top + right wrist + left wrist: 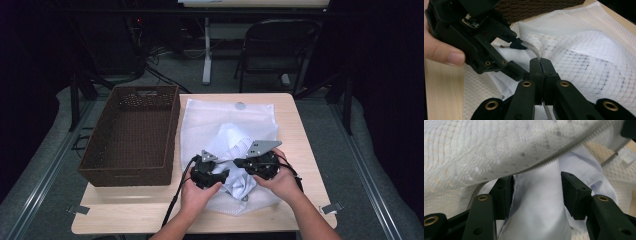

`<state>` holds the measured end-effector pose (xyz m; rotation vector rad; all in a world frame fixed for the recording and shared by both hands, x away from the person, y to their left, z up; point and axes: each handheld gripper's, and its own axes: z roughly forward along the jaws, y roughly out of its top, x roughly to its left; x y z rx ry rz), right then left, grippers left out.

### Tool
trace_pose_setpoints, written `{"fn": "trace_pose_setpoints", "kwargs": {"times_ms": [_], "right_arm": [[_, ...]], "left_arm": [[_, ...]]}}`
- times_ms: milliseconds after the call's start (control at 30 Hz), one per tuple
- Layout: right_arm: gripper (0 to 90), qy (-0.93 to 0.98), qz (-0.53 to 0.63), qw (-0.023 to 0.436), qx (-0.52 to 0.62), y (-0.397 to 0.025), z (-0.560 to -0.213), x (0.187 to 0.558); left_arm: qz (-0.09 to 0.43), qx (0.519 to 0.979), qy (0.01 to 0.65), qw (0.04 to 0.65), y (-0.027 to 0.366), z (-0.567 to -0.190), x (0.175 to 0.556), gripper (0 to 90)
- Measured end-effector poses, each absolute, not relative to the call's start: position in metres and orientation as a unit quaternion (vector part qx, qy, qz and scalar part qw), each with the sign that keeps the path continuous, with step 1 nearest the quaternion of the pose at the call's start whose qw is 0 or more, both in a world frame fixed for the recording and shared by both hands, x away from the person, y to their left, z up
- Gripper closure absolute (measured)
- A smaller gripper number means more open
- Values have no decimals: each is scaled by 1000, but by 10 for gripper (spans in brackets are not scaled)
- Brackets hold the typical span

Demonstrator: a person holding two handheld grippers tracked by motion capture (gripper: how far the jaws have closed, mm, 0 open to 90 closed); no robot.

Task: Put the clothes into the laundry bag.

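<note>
A white mesh laundry bag (220,112) lies on the table, with a pale garment (235,137) bunched at its mouth. My left gripper (224,175) reaches into the opening. In the left gripper view it (536,192) is open, its jaws wide apart on either side of a fold of the garment (539,207), under the bag's zipper edge (564,152). My right gripper (240,162) is beside it. In the right gripper view it (541,65) is shut on the bag's zipper edge (534,50), holding it up. The left gripper (474,37) sits close to its left.
An empty brown woven basket (131,175) stands on the left part of the wooden table (295,130), touching the bag's left side. Bare wood runs along the table's front and right edges. A folding chair (277,45) stands on the floor beyond the table.
</note>
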<state>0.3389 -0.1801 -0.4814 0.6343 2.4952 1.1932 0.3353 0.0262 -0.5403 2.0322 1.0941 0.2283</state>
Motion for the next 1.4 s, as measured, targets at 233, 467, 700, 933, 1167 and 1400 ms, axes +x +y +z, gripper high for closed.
{"fn": "trace_pose_setpoints", "kwargs": {"times_ms": [233, 467, 700, 933, 1167, 1400], "right_arm": [[892, 869, 416, 152, 223, -180, -481, 338], [892, 870, 414, 152, 222, -180, -481, 338], [892, 871, 413, 152, 219, -179, -481, 338], [892, 871, 413, 152, 219, -178, -481, 338], [892, 871, 413, 151, 218, -178, -481, 337], [892, 871, 413, 151, 218, -178, -481, 337]], "left_arm": [[89, 813, 424, 389, 30, -545, 329, 452], [83, 815, 428, 381, 30, -558, 330, 453], [81, 823, 420, 372, 27, -566, 331, 454], [78, 827, 419, 367, 27, -570, 333, 485], [84, 829, 417, 363, 27, -572, 333, 549], [95, 833, 410, 358, 29, -572, 334, 688]]}}
